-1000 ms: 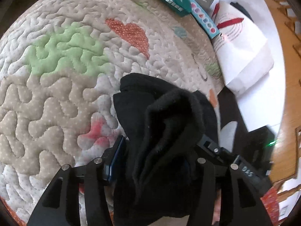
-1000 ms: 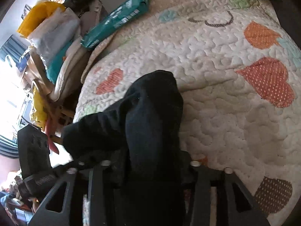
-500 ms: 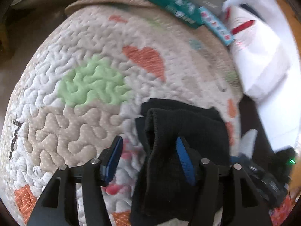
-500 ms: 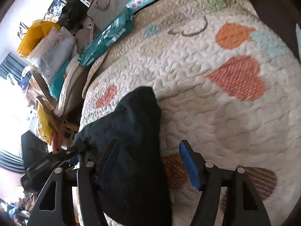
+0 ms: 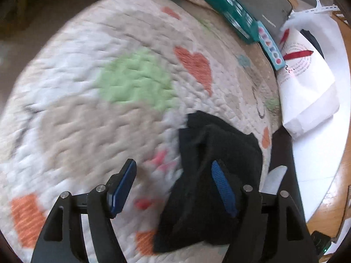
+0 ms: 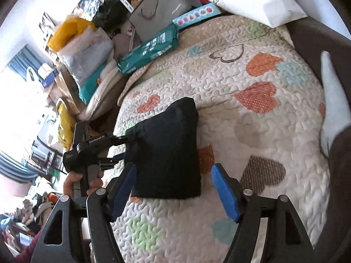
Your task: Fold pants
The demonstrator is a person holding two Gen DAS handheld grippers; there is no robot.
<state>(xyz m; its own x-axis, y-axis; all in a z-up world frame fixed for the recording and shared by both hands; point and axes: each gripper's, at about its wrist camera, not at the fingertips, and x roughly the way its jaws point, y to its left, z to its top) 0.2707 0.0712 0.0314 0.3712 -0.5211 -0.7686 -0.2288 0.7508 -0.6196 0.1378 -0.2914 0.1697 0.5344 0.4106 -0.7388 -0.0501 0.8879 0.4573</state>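
Note:
The black pants [image 6: 169, 151] lie folded into a small thick bundle on the heart-patterned quilt [image 6: 252, 131]. In the left wrist view the pants [image 5: 219, 153] sit at lower right, with the right blue pad [image 5: 222, 188] against the cloth. My left gripper [image 5: 173, 186] is open, its jaws wide apart. It also shows in the right wrist view [image 6: 122, 146] at the bundle's left edge. My right gripper [image 6: 173, 188] is open and empty, just short of the bundle's near edge.
A teal package [image 6: 149, 52], a grey bag [image 6: 160, 11] and a blue box [image 6: 195, 17] lie along the quilt's far edge. A white paper bag [image 5: 307, 87] stands beside the quilt. Clutter is piled at the left [image 6: 83, 50].
Both grippers opened and let go of the pants. The bundle dropped onto the quilt. Both grippers drew back from it.

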